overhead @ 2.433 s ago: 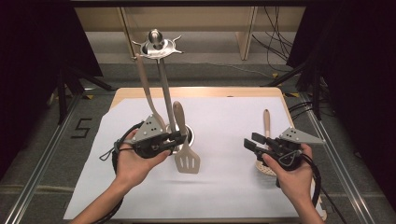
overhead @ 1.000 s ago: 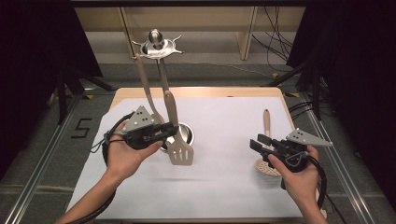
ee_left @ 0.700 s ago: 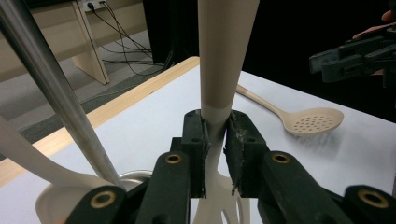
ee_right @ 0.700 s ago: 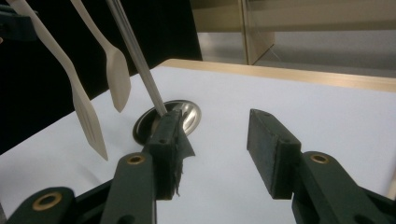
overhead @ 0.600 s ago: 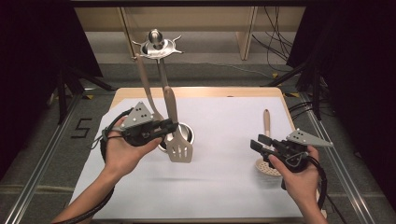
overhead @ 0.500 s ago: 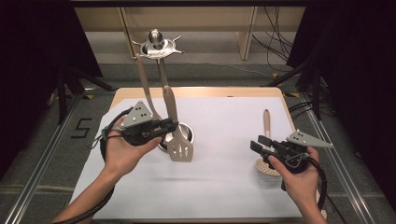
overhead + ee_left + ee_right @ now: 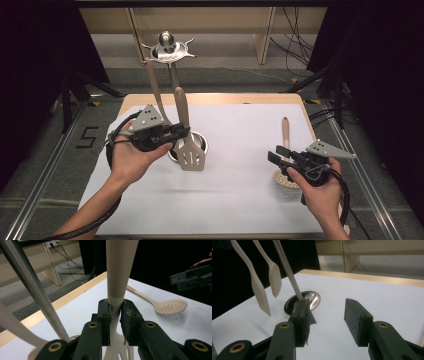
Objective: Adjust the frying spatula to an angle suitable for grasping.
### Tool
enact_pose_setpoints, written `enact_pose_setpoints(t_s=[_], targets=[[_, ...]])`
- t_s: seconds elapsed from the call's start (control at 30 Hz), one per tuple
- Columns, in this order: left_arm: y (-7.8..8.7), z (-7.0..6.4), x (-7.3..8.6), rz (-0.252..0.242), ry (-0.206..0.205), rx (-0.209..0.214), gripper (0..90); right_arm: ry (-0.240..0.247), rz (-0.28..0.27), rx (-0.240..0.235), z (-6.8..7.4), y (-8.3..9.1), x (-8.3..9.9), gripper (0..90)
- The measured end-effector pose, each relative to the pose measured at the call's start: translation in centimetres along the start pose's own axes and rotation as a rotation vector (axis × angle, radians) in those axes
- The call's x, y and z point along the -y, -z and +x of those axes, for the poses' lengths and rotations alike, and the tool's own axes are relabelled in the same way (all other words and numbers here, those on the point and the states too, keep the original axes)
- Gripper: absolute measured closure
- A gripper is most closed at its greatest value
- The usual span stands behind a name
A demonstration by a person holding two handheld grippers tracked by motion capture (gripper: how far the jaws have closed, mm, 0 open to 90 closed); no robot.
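Left gripper (image 7: 176,134) pinching slotted spatula (image 7: 186,138) at its neck, spatula upright with handle up, lifted just above round steel stand base (image 7: 198,142), right gripper (image 7: 280,156) jaws spread, holding nothing, over skimmer spoon (image 7: 285,150) lying on white table sheet (image 7: 235,195)

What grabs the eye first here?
The left gripper, its fingers shut on a beige slotted spatula held upright beside the steel utensil stand at centre table. At the right, the right gripper is open above a perforated spoon lying flat on the white table.
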State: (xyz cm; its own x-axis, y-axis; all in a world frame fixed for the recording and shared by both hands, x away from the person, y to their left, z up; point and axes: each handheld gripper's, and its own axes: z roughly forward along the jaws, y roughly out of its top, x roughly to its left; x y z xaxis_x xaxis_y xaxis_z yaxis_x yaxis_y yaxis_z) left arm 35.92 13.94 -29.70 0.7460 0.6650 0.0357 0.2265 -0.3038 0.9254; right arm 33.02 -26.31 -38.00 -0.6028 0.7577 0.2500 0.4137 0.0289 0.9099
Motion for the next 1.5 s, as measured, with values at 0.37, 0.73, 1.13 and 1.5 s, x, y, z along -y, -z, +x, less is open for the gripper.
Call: enact_pose_setpoints(t_s=[0.37, 0.73, 1.13, 1.5], targets=[[0.0, 0.9, -0.5, 0.002, 0.016, -0.036, 77.2, 0.001, 0.008, 0.0, 0.1, 0.1, -0.1, 56.5], [-0.1, 1.5, -0.9, 0.006, 0.025, -0.056, 77.2, -0.011, 0.012, 0.0, 0.1, 0.2, -0.2, 56.5], [-0.2, 2.0, -1.5, 0.007, 0.027, -0.069, 77.2, 0.034, -0.008, 0.003, -0.2, 0.1, -0.2, 56.5], [-0.1, 2.3, -1.6, 0.015, 0.03, -0.067, 77.2, 0.031, -0.001, 0.005, -0.1, -0.1, -0.3, 56.5]])
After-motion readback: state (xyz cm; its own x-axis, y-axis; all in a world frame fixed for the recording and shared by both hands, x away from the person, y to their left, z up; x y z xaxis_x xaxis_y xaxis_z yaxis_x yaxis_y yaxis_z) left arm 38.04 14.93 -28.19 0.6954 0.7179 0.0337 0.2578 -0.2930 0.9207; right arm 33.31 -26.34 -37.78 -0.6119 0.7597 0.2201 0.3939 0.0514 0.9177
